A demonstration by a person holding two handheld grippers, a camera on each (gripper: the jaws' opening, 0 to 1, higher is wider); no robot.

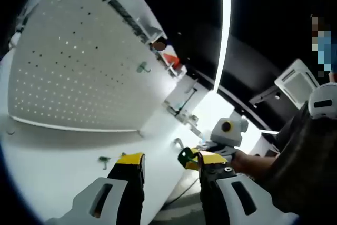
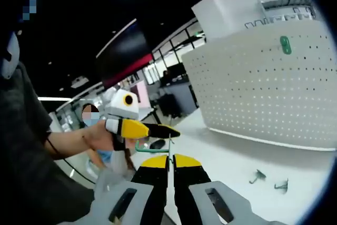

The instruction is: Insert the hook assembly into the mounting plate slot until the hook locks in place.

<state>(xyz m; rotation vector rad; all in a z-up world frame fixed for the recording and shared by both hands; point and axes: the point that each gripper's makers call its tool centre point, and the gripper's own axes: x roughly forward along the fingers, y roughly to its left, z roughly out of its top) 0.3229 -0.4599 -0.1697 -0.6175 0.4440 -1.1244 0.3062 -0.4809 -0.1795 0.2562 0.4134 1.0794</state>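
Observation:
A white pegboard mounting plate [image 1: 79, 77] stands upright on the table, with one green hook [image 1: 143, 67] hanging on it. My left gripper [image 1: 171, 158] is open with nothing between its jaws. My right gripper [image 1: 191, 158] reaches in from the right, just by the left gripper's right jaw, carrying a green hook assembly [image 1: 184, 157]. In the right gripper view my right gripper [image 2: 170, 160] is shut on the hook assembly [image 2: 150, 144], whose thin stem rises between the jaws. The left gripper [image 2: 168, 130] hovers just above it. The pegboard [image 2: 263, 93] and its hung hook [image 2: 285, 45] lie to the right.
Loose hooks lie on the white table [image 2: 221, 156] before the pegboard: one hook [image 2: 258, 176] and another [image 2: 281, 185], also seen as a small hook [image 1: 104, 159] and a further hook [image 1: 179, 142]. A person's hand and sleeve [image 2: 68, 140] hold the left gripper. Desks and a person stand behind.

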